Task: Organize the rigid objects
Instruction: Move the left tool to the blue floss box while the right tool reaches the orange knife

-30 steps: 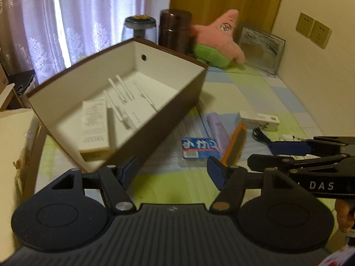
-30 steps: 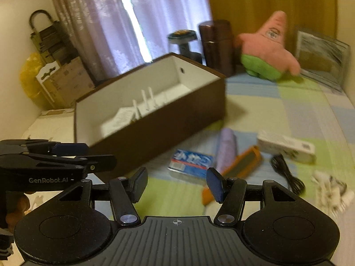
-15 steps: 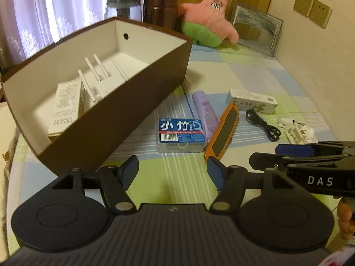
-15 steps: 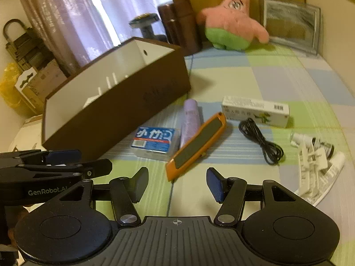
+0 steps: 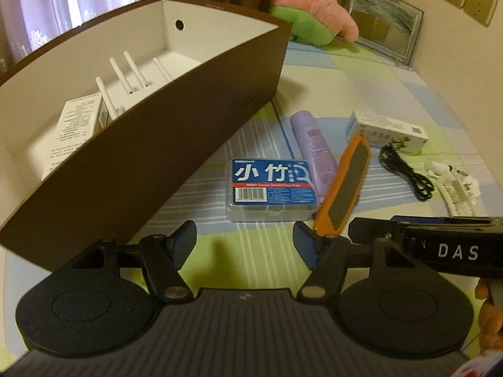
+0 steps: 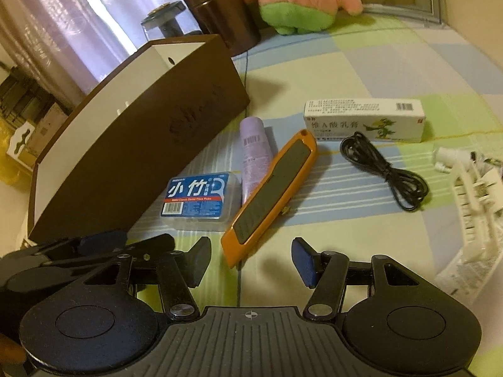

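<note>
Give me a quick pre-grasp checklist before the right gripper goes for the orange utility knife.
1. Right gripper jaws open, empty: ok.
2. Left gripper jaws open, empty: ok.
3. Orange utility knife lying flat, nothing on top: ok.
4. Knife clear of neighbours: not ok; floss box and purple tube lie close alongside.
5. Brown box has room left: ok.
6. Knife blade retracted: cannot tell.

The floss box [image 6: 199, 197] lies just right of the bin [image 6: 132, 144], with the tube [image 6: 254, 154], knife [image 6: 271, 198] and cable [image 6: 386, 169] farther right.
</note>
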